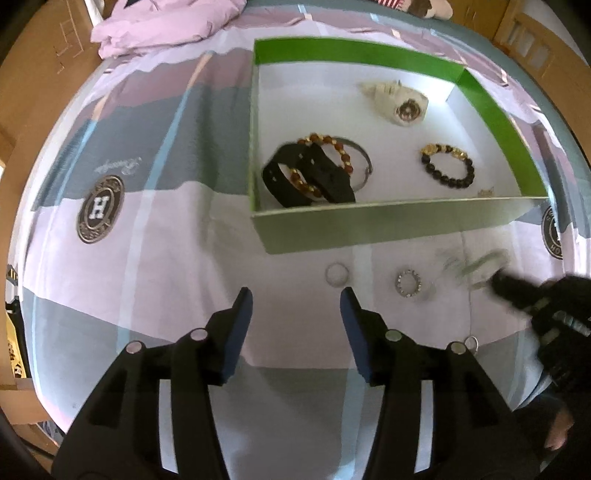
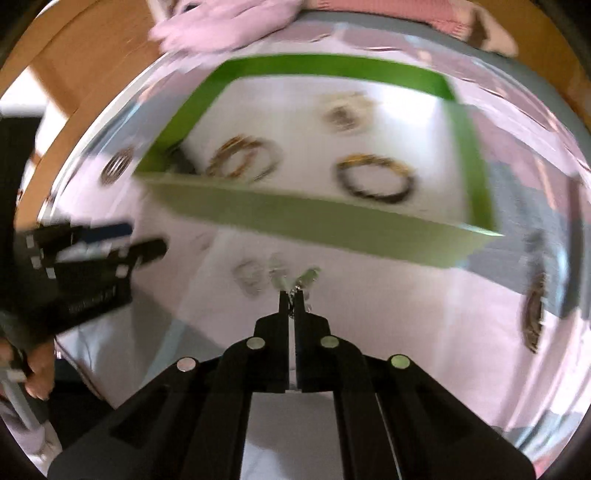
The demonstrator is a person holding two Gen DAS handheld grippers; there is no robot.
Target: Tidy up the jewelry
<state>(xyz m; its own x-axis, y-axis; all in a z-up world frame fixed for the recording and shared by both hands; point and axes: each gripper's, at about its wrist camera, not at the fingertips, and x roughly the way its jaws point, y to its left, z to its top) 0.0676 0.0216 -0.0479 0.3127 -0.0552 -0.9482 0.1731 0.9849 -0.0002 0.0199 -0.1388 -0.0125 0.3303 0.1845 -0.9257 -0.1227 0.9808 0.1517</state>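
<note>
The left gripper (image 1: 295, 295) is seen nearest the lens, its blue-padded fingers (image 1: 240, 332) spread wide apart above the patterned bedsheet (image 1: 166, 277), with nothing held between them. A plain silver ring (image 1: 337, 275) is noted on the sheet at 12 o'clock just beyond the fingertips, and a stone-set ring (image 1: 408, 283) at 1 o'clock. A further small ring (image 1: 471, 343) lies at 3 o'clock, beside the gripper body.

The right gripper (image 2: 291, 297) is recorded with its fingers pressed together on a small silvery chain-like piece (image 2: 295, 282); the item is pale, glinting and heavily blurred, so its exact kind cannot be told. It is held just above the sheet, in front of the near wall of the green box (image 1: 369, 229).

Inside the box, on its white floor, are observed: a black strap watch (image 1: 306, 177) overlapped by an amber bead bracelet (image 1: 325, 162) at 11 o'clock of the floor's near side, a cream-coloured watch (image 1: 400, 101) towards the far wall, and a black-and-gold bead bracelet (image 1: 447, 166) at the right. A crumpled lilac quilt (image 1: 166, 26) is seen beyond the box at 11 o'clock
</note>
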